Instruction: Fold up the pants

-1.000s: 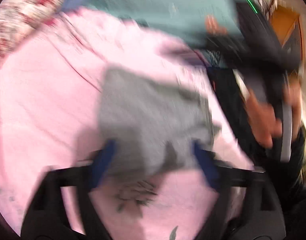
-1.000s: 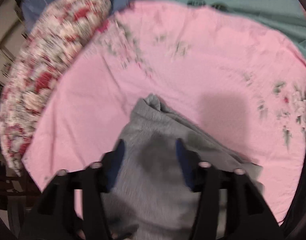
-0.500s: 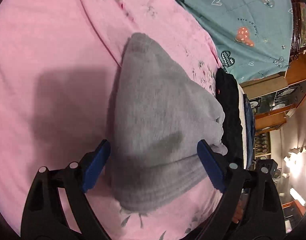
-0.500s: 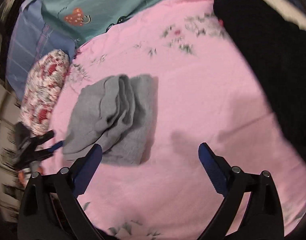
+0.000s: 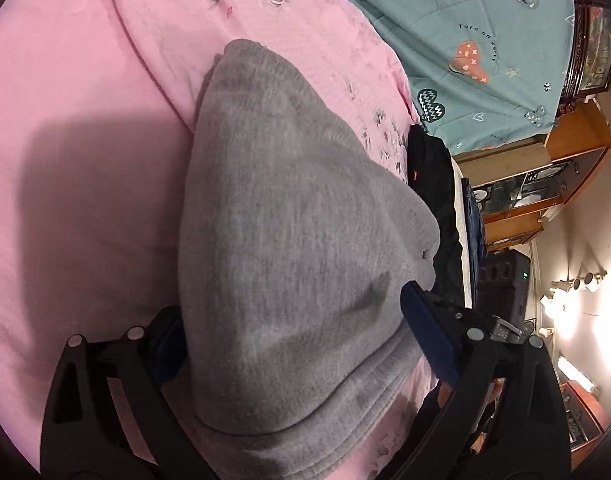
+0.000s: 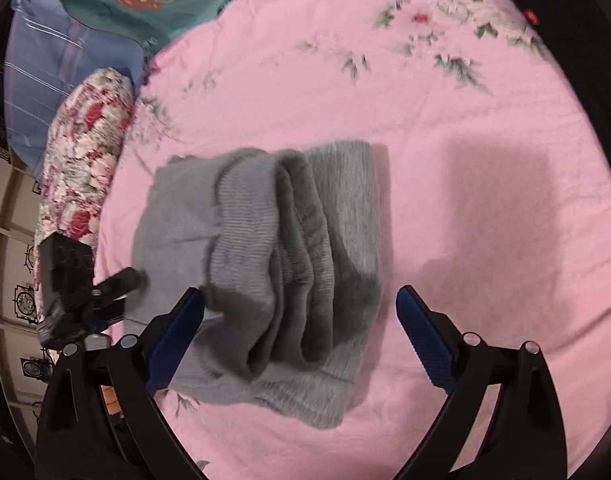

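Note:
The grey pants (image 5: 289, 216) lie folded in a thick bundle on the pink bedsheet (image 5: 85, 100). My left gripper (image 5: 293, 312) straddles one end of the bundle. Its jaws are opening, and the cloth lies between the blue pads (image 5: 425, 336) without being squeezed. In the right wrist view the pants (image 6: 265, 248) show several stacked layers. My right gripper (image 6: 301, 294) hovers open just above their near edge, with nothing pressed between its fingers. The left gripper (image 6: 85, 292) shows there at the bundle's left side.
A floral pillow (image 6: 85, 152) and a blue striped pillow (image 6: 45, 64) lie at the bed's left. A teal blanket (image 5: 465, 20) covers the far part. A black garment (image 5: 437, 184) lies at the sheet's edge, with a wooden cabinet (image 5: 545, 172) beyond.
My right gripper opened, let go of the pants and drew back above them. The left gripper came down over the bundle's end. The pants now rest folded on the sheet.

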